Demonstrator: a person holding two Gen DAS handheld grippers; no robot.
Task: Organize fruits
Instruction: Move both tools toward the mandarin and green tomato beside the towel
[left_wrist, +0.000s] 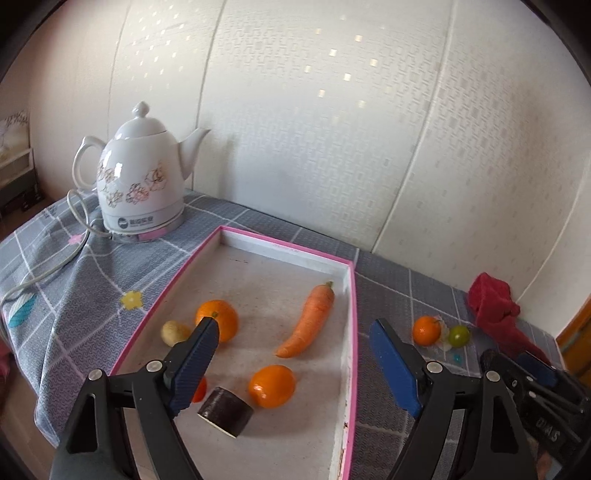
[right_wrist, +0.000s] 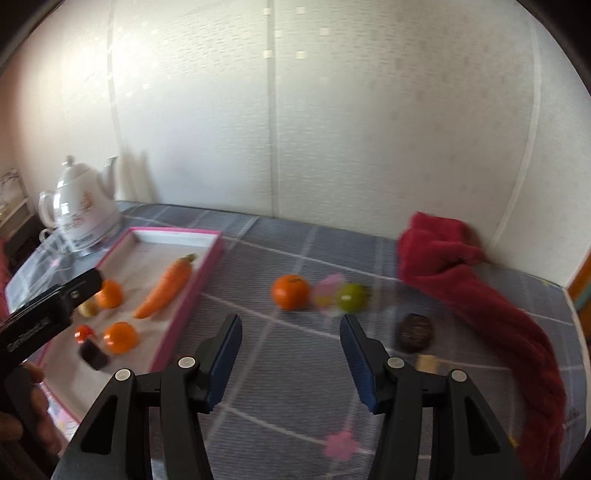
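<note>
1. Left wrist view: the left gripper (left_wrist: 293, 350) hangs over the near end of the pink-rimmed tray (left_wrist: 352, 332), jaws spread wide with nothing between them. Judging by that, it is free after a drop and no piece is in hand.
2. Same view: the tray already holds a carrot (left_wrist: 308, 321), two oranges (far one (left_wrist: 218, 318), near one (left_wrist: 272, 386)), a small potato (left_wrist: 173, 332), a dark cut chunk (left_wrist: 225, 410) and a red piece half hidden behind the left jaw. The carrot's long axis runs diagonally, stem end toward the far right corner, tip toward the near middle.
3. Same view: right of the tray, on the checked table (left_wrist: 388, 280), a tangerine (left_wrist: 426, 330) and a green fruit (left_wrist: 459, 335) lie just beside each other, still unsorted.
4. Right wrist view: the right gripper (right_wrist: 291, 354) points at that pair, tangerine (right_wrist: 290, 291) and green fruit (right_wrist: 351, 297), jaws parted and empty, apparently lining up a pick.
5. Same view: a dark round thing (right_wrist: 414, 332) lies near a red cloth (right_wrist: 480, 291); it is too blurred to identify.
</note>
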